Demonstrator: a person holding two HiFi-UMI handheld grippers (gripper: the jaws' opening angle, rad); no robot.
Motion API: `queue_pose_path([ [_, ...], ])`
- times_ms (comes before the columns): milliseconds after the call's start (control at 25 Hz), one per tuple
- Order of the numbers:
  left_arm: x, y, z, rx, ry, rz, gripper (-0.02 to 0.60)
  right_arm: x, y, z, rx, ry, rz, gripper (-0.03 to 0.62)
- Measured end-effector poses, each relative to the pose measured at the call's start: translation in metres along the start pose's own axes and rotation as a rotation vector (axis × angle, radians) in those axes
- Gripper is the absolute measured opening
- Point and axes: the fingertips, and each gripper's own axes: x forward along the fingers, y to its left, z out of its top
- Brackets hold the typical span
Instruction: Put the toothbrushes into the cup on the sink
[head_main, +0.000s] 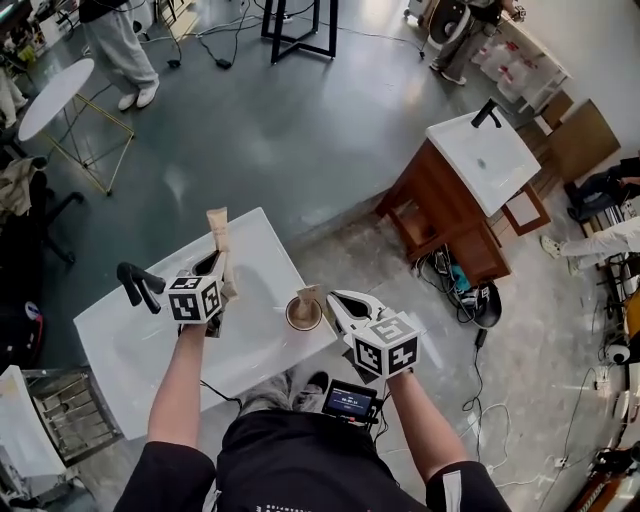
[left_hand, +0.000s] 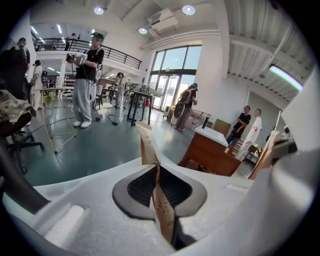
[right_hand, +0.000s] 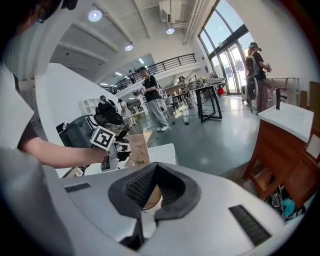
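A toothbrush in a tan paper sleeve (head_main: 219, 236) stands upright in my left gripper (head_main: 214, 266), above the white sink top (head_main: 130, 340). In the left gripper view the pads are shut on the sleeve (left_hand: 150, 155), which rises past the left gripper (left_hand: 159, 190). A brown cup (head_main: 303, 313) sits at the sink's front right corner with another tan sleeve (head_main: 307, 293) standing in it. My right gripper (head_main: 335, 306) is against the cup's right side. In the right gripper view the cup (right_hand: 149, 199) shows between the closed pads of that gripper (right_hand: 152, 195).
A black faucet (head_main: 140, 284) stands at the sink top's left. A second white sink on a wooden cabinet (head_main: 482, 152) is at the far right. A wire basket (head_main: 65, 412) sits on the floor at lower left. A round white table (head_main: 55, 95) and standing people are farther off.
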Motion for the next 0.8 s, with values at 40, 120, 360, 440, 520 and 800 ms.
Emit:
queue_pose_path([
  [40,-0.006,-0.008,0.002,0.001,-0.018,-0.016,0.031,-0.002,0.003,0.001,-0.006,-0.007,0.009,0.009],
  [120,-0.019,-0.023,0.006,-0.002,-0.05,-0.042,0.031,-0.006,0.009,0.003,-0.017,-0.019,0.027,0.009],
  [360,-0.063,-0.075,0.01,-0.014,-0.167,-0.12,0.031,-0.027,0.021,-0.002,-0.046,-0.046,0.067,0.009],
  [440,-0.075,-0.093,0.007,-0.003,-0.207,-0.15,0.031,-0.032,0.023,-0.008,-0.052,-0.048,0.074,0.009],
  [520,-0.085,-0.11,0.003,0.004,-0.242,-0.18,0.031,-0.037,0.025,-0.013,-0.047,-0.049,0.085,0.009],
  [800,-0.106,-0.158,-0.003,0.026,-0.32,-0.274,0.031,-0.054,0.032,-0.015,-0.022,-0.075,0.113,0.009],
])
